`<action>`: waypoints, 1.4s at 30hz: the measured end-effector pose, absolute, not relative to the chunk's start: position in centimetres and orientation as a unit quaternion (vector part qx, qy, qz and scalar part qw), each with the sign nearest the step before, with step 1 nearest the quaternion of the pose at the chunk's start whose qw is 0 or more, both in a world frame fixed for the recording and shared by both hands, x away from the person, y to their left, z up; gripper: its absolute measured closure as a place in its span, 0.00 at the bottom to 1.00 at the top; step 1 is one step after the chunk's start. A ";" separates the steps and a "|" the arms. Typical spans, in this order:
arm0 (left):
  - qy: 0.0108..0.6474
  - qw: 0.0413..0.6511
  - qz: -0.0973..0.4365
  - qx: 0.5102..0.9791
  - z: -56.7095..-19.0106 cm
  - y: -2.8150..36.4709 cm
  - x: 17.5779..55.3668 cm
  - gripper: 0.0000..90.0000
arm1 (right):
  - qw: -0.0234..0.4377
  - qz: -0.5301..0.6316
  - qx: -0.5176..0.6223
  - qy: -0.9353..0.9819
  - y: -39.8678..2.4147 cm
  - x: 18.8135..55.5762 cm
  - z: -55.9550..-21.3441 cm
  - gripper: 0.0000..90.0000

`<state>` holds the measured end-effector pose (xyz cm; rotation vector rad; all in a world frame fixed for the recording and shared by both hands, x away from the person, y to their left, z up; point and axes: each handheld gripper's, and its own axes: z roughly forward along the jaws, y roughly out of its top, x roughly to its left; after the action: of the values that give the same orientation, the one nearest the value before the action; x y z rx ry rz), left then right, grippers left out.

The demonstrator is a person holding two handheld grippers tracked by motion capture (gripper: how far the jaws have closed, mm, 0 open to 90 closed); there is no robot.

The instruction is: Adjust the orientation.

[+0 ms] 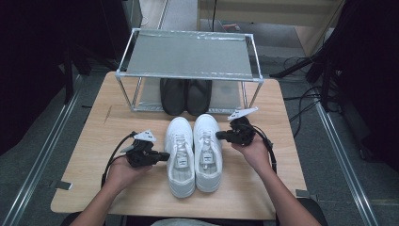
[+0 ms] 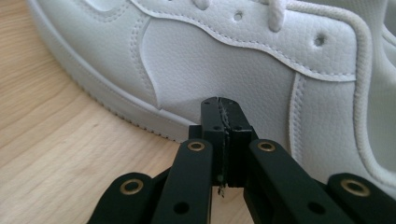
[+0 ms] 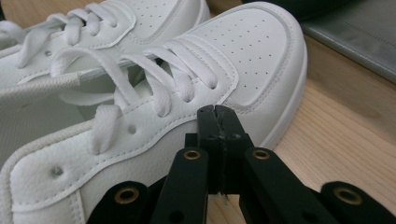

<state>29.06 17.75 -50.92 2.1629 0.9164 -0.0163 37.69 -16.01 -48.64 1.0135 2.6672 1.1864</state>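
A light wooden table (image 1: 94,155) is set on grey carpeted floor (image 1: 28,155); a metal-framed shelf rack (image 1: 188,54) is placed at its far edge; dark furniture is seen at both sides.

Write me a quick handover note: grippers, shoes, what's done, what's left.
Left gripper: shut, empty, tips at the outer side of the left white sneaker.
Right gripper: shut, empty, tips at the outer side of the right white sneaker.
Sneakers stand side by side on the table, toes toward the shoe rack.
Black shoes sit on the rack's lower shelf.
Done: grippers flank the pair.
Left: probably push it toward the rack.
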 end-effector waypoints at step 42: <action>0.323 0.421 -0.011 0.848 -48.7 16.5 28.7 0.88 | 0.063 0.443 0.370 0.814 -19.2 33.9 -45.4 1.00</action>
<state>28.69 16.54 -48.73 2.1241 0.8097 -0.0268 33.89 -19.18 -45.36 1.1171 2.4594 1.3384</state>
